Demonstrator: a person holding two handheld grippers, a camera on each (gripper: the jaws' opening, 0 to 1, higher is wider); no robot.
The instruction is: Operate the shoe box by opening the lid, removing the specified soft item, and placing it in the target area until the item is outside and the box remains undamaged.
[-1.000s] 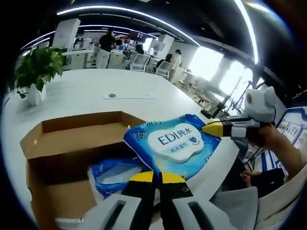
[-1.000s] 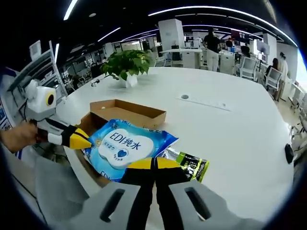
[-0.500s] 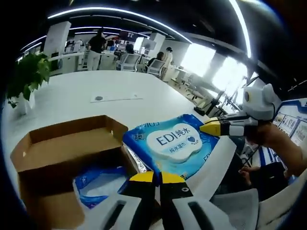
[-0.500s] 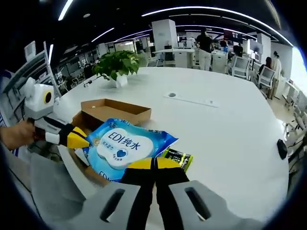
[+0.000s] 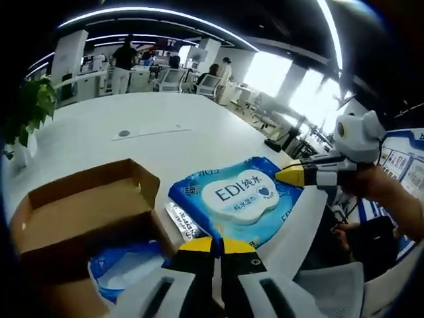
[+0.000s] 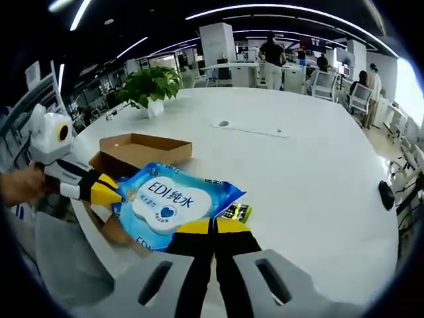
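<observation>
A blue wet-wipes pack [image 5: 242, 199] with a white label hangs over the white table, held at two edges. My left gripper [image 5: 212, 246] is shut on its near edge in the left gripper view. The right gripper's yellow tip [image 5: 295, 175] pinches its right side. In the right gripper view my right gripper [image 6: 213, 226] is shut on the pack [image 6: 169, 202], and the left gripper [image 6: 106, 192] grips it from the left. The open cardboard shoe box [image 5: 79, 205] [image 6: 142, 149] lies beside the pack. Another blue pack [image 5: 126, 268] lies inside the box. A dark foil packet [image 5: 182, 222] [image 6: 235, 212] peeks from under the held pack.
A potted plant [image 5: 30, 109] [image 6: 149, 83] stands on the table beyond the box. A flat socket plate [image 5: 122, 133] [image 6: 225, 123] sits mid-table. A small black object [image 6: 386, 195] lies near the right table edge. People and desks fill the background.
Both grippers have carried the wipes pack sideways, away from the box. The box now sits further left in the left gripper view, and more of the foil packet is covered.
</observation>
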